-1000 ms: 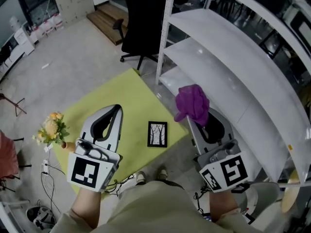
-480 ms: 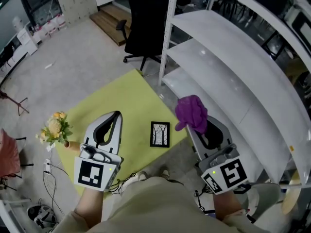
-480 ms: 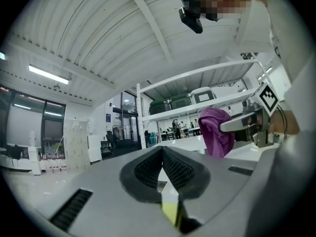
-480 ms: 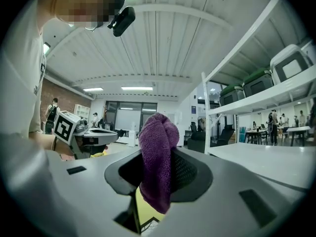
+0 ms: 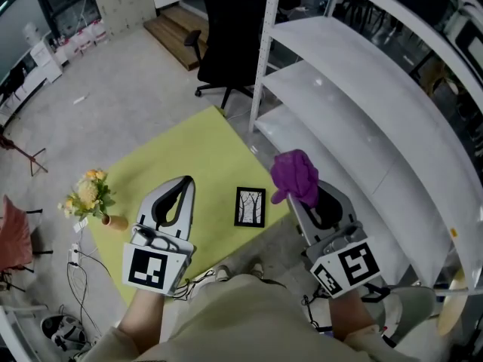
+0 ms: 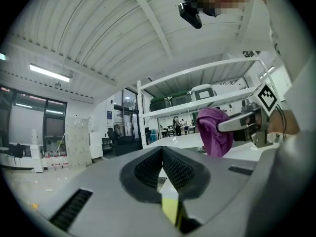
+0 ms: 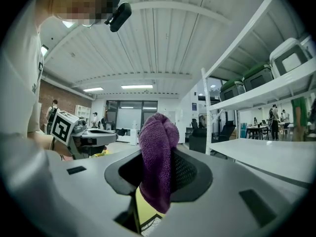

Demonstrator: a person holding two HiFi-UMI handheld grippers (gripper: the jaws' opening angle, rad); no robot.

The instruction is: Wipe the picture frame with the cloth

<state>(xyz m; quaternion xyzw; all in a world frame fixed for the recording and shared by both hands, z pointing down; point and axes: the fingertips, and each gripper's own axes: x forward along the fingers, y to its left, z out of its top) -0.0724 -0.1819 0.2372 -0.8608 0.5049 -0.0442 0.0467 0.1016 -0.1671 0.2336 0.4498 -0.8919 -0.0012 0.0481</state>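
Two grippers are hovering side by side above a yellow surface (image 5: 189, 157), and the picture frame (image 5: 250, 207) is lying flat on it in the gap between them, touched by neither.

The right gripper (image 5: 311, 196) is pinching a purple cloth (image 5: 294, 173) in its jaws. The right gripper view shows the cloth bunching above the pads and hanging down through them. The left gripper (image 5: 181, 184) is holding nothing, and in its own view the jaws are meeting at the tips, with only the yellow surface showing through the gap behind them.

What matters for the coming move is where the frame lies from the cloth. In the head view the frame is sitting to the left of the cloth and a little nearer the person, close to the yellow surface's right edge. Its long axis is running away from the person, roughly in line with both grippers. In the right gripper view a corner of the frame is peeking out under the jaws, so the cloth is hanging above it and somewhat to its right.

Judging from this, the right gripper is the nearer one. It probably needs to come down and leftward before stroking along the frame's length. The left gripper, just left of the frame, is well placed to steady it.
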